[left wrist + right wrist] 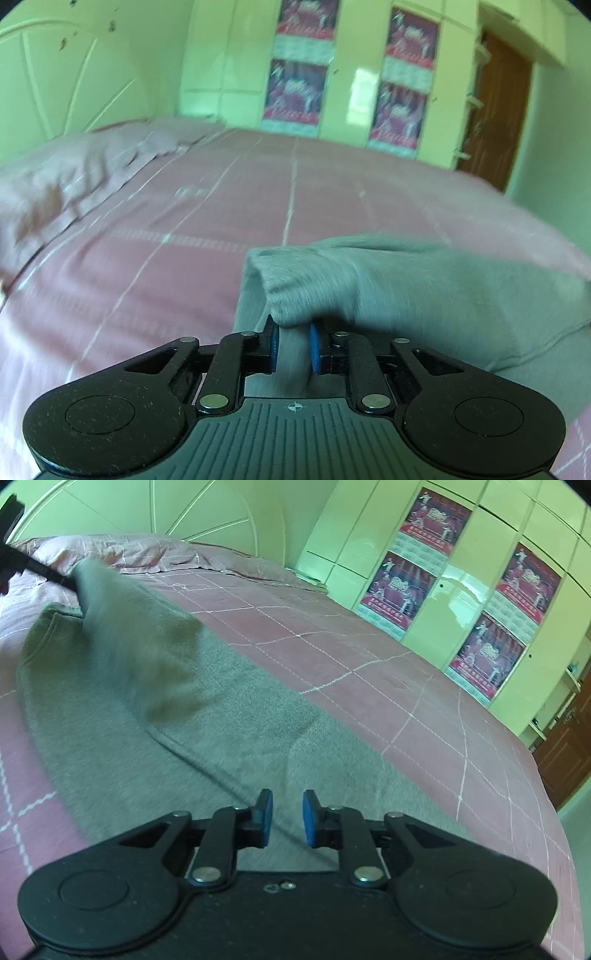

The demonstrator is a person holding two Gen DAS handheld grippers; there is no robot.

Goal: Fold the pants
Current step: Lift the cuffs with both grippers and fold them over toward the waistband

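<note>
Pink checked bedspread (pixel 369 657) carries grey pants (pixel 177 716); left gripper (pixel 293 341) fingers pinch a fold, right gripper (pixel 287 818) fingers released; lay that fold toward 3 o'clock, edges aligned

Pants (pixel 155 709) spread on bed (pixel 369 657), pillows (pixel 122 552) behind, wardrobe (pixel 461 602) apparently beyond bed's far side

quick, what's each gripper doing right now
Left gripper: shut on a fold of the grey pants.
Right gripper: open, holding nothing, pants beneath.
</note>
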